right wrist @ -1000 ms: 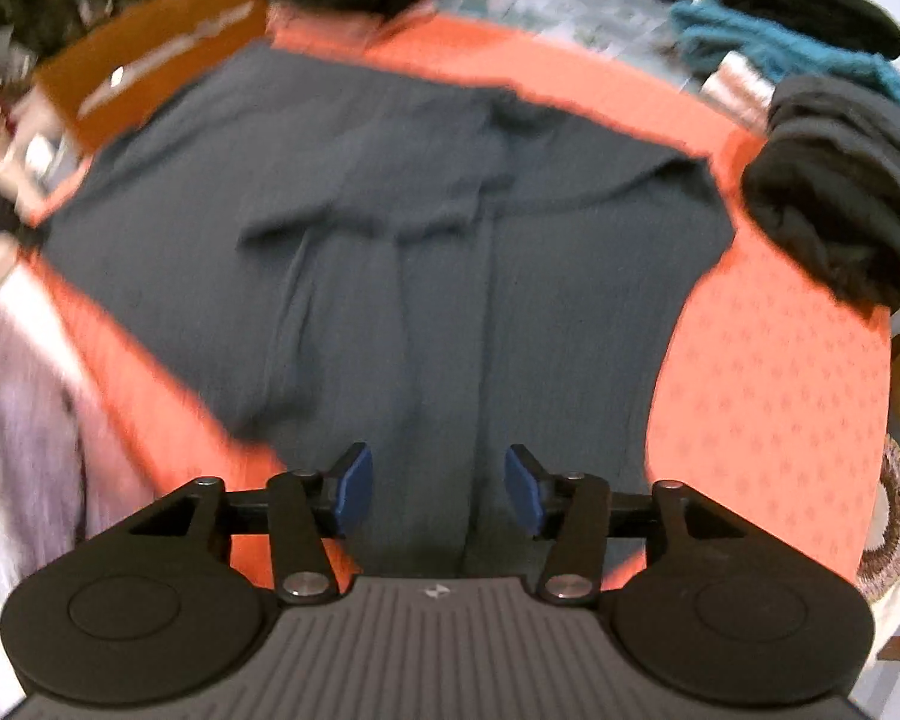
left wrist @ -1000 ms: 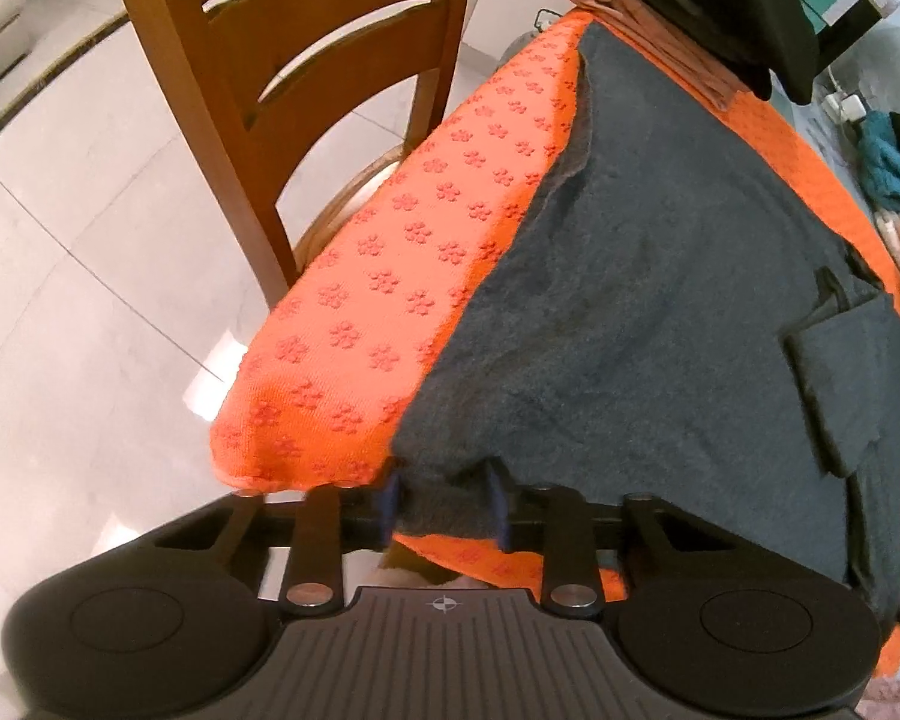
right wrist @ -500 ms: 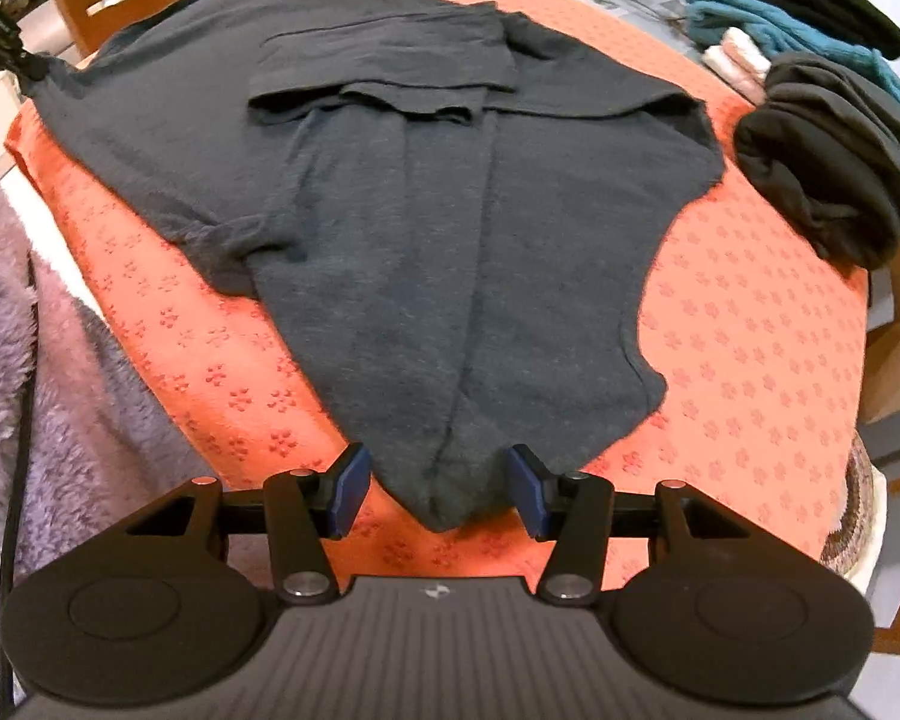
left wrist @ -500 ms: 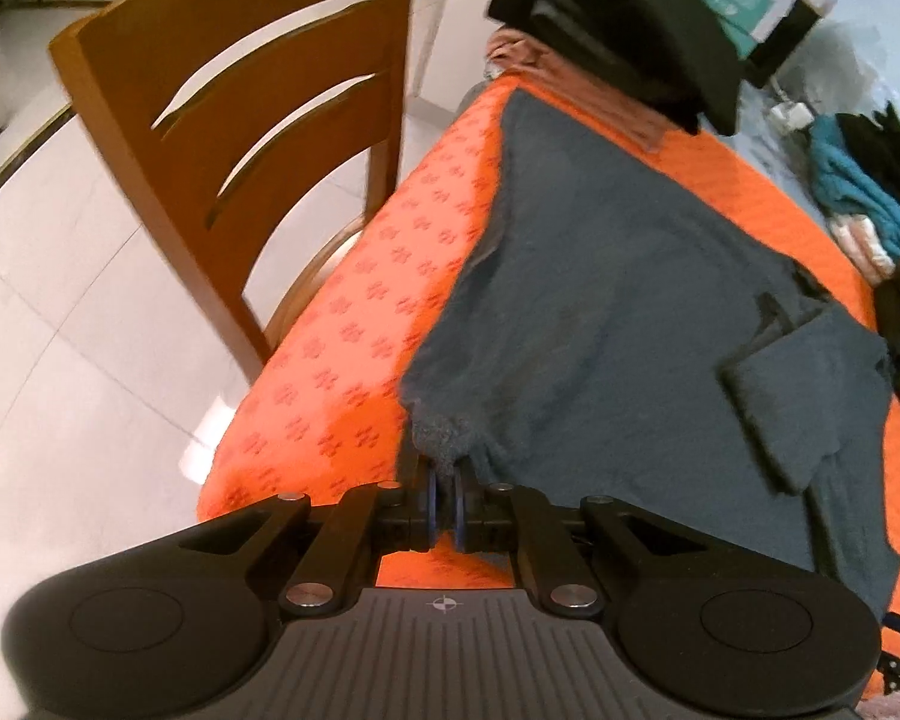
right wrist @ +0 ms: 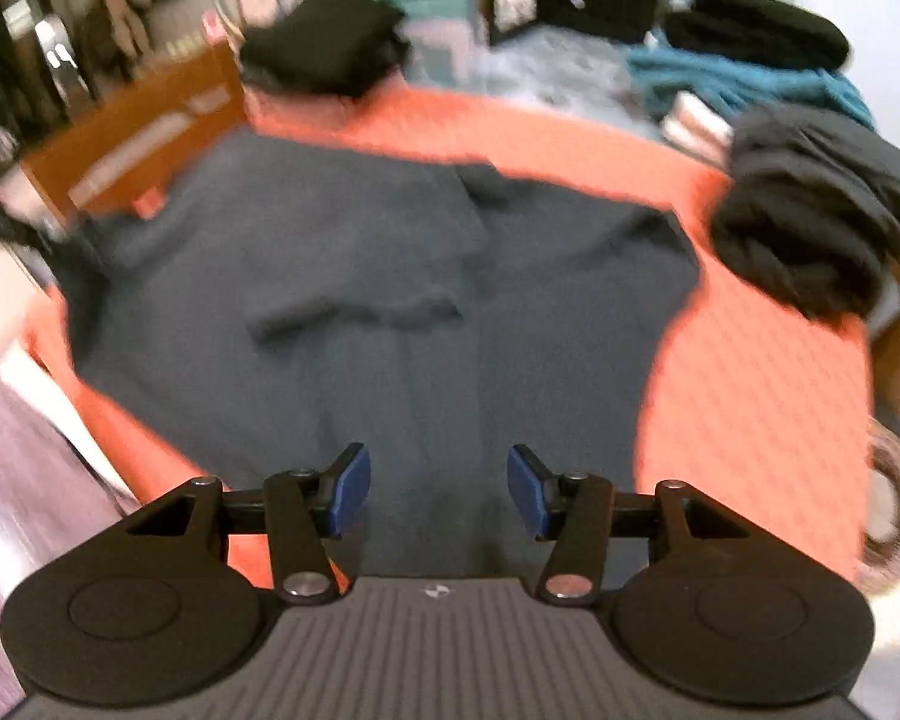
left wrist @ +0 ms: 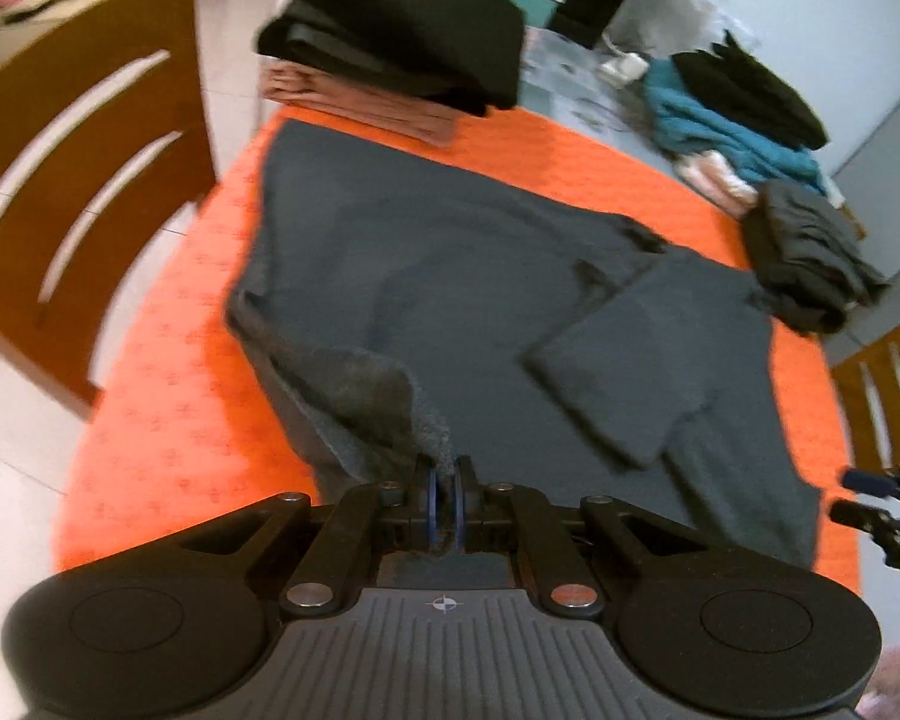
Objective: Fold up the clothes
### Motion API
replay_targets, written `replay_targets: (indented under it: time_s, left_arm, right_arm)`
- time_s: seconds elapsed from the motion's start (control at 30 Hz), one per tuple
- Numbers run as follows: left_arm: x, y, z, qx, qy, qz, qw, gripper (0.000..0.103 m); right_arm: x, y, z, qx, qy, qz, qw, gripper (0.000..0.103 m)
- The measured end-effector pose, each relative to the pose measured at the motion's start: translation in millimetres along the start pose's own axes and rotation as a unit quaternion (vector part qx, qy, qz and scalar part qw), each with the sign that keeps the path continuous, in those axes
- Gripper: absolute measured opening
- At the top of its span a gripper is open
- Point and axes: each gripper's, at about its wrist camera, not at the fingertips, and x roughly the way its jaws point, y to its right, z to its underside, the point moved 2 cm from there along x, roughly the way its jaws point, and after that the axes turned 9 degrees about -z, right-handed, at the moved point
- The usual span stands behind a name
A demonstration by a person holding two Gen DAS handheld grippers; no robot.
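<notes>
Jaws of the left gripper point(left wrist: 444, 495) are pinching the grey shirt's point(left wrist: 480, 276) thin hem, which is risking slipping free, while the right gripper point(right wrist: 438, 489) is hovering agape

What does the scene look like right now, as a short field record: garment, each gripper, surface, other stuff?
garment: dark grey shirt spread flat, one sleeve folded in over the body
left gripper: jaws shut on the shirt's near corner, corner lifted and turned over
right gripper: jaws open above the shirt's near edge, holding nothing
surface: orange mat
other: folded black pile at the far edge; dark grey pile to the right; wooden chair on the left
</notes>
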Motion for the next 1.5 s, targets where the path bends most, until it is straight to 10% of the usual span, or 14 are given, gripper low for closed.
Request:
replay_targets:
  time_s: [0.47, 1.1, 1.33, 1.5]
  left_arm:
    - [0.8, 10.9, -27.7, -0.138, -0.014, 0.088, 0.9863, 0.008]
    - [-22.9, -15.4, -32.4, -0.194, 0.028, 0.12, 0.9732, 0.008]
    - [-20.7, -46.2, -34.4, -0.25, 0.05, 0.112, 0.9604, 0.056]
    - [9.7, -85.5, -43.1, -0.281, 0.037, 0.047, 0.9579, 0.057]
  right_arm:
    - [97.7, -139.7, -110.7, -0.133, 0.017, -0.203, 0.97, 0.053]
    - [139.1, -187.0, -133.0, -0.194, -0.001, -0.211, 0.958, 0.009]
    - [126.0, -179.9, -135.8, -0.184, 0.001, -0.195, 0.964, 0.005]
    - [116.2, -173.9, -135.2, -0.171, -0.002, -0.188, 0.967, 0.005]
